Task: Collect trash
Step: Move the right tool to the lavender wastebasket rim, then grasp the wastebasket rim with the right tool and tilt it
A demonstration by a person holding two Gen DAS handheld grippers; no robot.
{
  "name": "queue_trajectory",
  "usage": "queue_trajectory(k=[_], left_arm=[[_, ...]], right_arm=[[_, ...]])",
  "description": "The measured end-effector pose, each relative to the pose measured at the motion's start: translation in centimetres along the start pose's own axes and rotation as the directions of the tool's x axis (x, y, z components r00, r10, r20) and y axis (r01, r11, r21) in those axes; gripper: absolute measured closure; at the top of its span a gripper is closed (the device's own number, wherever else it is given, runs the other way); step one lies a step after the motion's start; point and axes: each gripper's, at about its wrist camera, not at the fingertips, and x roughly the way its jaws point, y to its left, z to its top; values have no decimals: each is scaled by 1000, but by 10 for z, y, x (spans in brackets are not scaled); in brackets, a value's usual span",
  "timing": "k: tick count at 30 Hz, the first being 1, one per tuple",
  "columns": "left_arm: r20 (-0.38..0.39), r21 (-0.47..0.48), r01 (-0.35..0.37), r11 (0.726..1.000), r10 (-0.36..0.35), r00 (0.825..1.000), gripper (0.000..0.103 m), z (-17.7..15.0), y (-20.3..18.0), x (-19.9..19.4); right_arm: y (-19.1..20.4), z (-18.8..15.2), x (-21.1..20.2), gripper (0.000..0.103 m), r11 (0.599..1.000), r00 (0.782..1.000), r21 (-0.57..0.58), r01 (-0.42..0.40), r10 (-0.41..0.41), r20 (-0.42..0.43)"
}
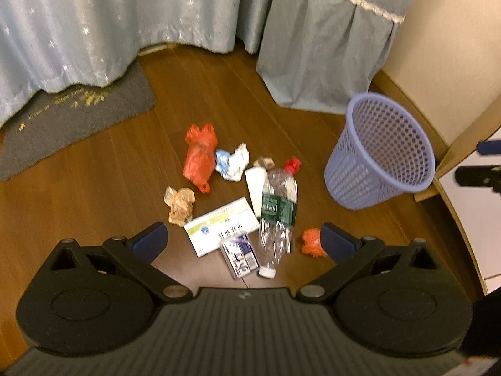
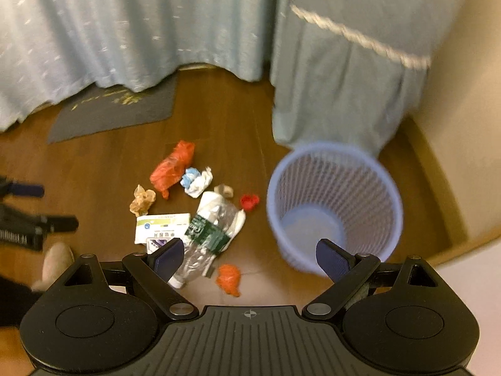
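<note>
Trash lies scattered on the wooden floor: a clear plastic bottle with a green label, a white medicine box, a red plastic bag, crumpled white-blue paper, a brown wad and orange scraps. A purple mesh bin stands upright to the right. My left gripper hovers open above the pile, holding nothing. My right gripper is open between the pile and the bin, also holding nothing.
Pale blue curtains and a skirted blue cover hang at the back. A grey mat lies at the left. A cream wall stands behind the bin. A person's slipper shows at the left of the right wrist view.
</note>
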Motion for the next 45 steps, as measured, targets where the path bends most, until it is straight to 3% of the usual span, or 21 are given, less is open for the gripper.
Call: queue_trajectory(k=[9,17,20,23,28,35,45], left_arm=[[89,96,-59,994,51,995,1,51,-2,-52],[112,179,-68,981,48,993,1,86,6,-64],[92,201,-26,979,7,996,1,89,19,-42],[89,231,-5,973,-16,996,1,85,32,-8],[55,195,74,978,-87,995,1,69,57,53],[56,130,93,987,-101,993,1,42,76,118],[96,133,88,987,-101,990,1,22,85,159]], right_arm=[[-35,44,-56,13,996,993,-91,-2,13,119],[-79,42,-27,13,994,981,-90,-68,83,174],[-91,24,7,13,996,980,-44,-81,88,176],[-86,-3,56,14,998,984,-60,-37,47,169],[-62,-47,123,14,985,983,-172,-21,52,175],[-46,-73,183,14,975,977,-220,-32,77,197],[-43,-91,227,42,963,973,-267,26,36,226]])
